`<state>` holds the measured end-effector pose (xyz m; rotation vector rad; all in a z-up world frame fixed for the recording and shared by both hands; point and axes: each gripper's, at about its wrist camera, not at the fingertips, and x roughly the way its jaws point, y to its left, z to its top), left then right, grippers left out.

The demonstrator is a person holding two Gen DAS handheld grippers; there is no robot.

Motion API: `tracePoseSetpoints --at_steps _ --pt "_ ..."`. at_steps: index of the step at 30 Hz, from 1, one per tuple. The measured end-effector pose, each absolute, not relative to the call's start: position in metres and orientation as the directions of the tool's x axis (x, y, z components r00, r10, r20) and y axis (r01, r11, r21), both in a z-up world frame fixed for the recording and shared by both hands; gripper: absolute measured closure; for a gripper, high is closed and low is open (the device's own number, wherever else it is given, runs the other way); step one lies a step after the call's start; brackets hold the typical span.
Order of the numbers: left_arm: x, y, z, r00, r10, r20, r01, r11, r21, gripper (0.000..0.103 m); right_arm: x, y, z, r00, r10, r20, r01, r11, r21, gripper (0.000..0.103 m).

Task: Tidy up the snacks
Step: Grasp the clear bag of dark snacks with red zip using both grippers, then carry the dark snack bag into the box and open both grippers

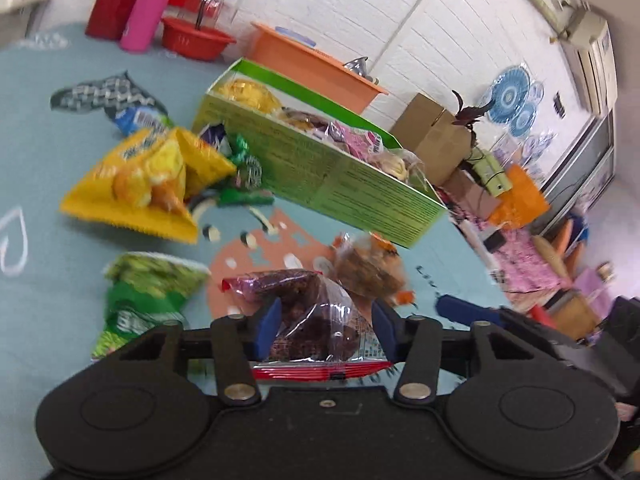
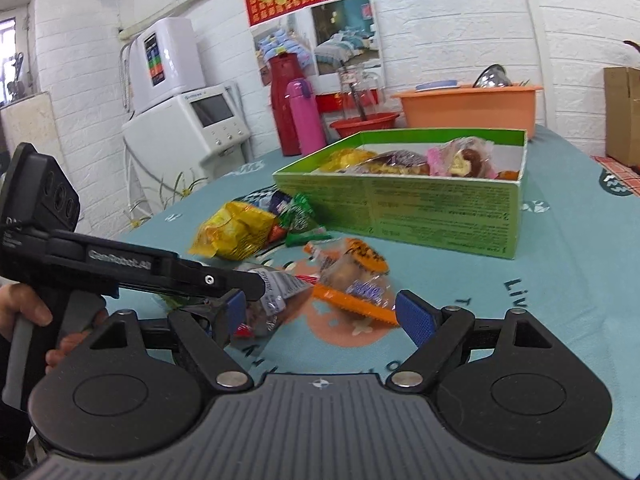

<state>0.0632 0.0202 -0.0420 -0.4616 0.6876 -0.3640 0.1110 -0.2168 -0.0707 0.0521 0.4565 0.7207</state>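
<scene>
**Dark pastry packet sits between my left pads**

My left hand-held gripper (image 1: 324,330) straddles a clear packet of dark pastry (image 1: 316,312) lying on the worktop (image 1: 48,184). Its blue pads stand partly spread on either side; I cannot tell whether they press the wrapper yet. The packet's long axis runs near to far along the fingers, its red sealed edge nearest me, so I judge a plain squeeze should catch it.

My right hand-held gripper (image 2: 324,316) is spread wide and holds nothing. The orange-edged packet (image 2: 352,280) lies just ahead between its fingers, long axis slanting left to right.

The green box (image 1: 320,176), already holding several snacks, stands farther off, beyond both packets. The yellow bag (image 1: 148,184) and green bag (image 1: 140,296) lie to the left.
</scene>
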Motion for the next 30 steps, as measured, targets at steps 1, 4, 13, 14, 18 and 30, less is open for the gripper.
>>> tracePoseSetpoints --at_steps 1,4,13,14,18,30 --pt "0.059 0.025 -0.043 0.713 -0.482 -0.509 0.157 0.818 -0.554 0.018 0.108 -0.216 -0.071 0.644 0.658 -0.391 -0.637 0.744 0.203 0.000" --pt "0.054 0.038 -0.047 0.708 -0.516 -0.482 0.108 0.754 -0.648 0.000 0.101 -0.214 -0.071 0.596 0.696 -0.400 -0.671 0.706 0.228 0.000" --pt "0.054 0.046 -0.053 0.697 -0.538 -0.475 0.074 0.712 -0.699 0.000 0.107 -0.178 -0.078 0.507 0.745 -0.433 -0.727 0.640 0.250 0.000" --pt "0.055 0.044 -0.053 0.695 -0.539 -0.475 0.081 0.715 -0.694 0.000 0.110 -0.174 -0.080 0.501 0.743 -0.443 -0.727 0.639 0.250 0.000" --pt "0.055 0.037 -0.054 0.704 -0.512 -0.492 0.095 0.755 -0.649 0.048 0.117 -0.165 -0.086 0.505 0.728 -0.464 -0.716 0.653 0.246 0.020" --pt "0.053 0.022 -0.010 0.755 -0.520 -0.400 0.214 0.771 -0.600 0.063 0.103 -0.177 -0.057 0.604 0.711 -0.360 -0.718 0.681 0.143 0.041"
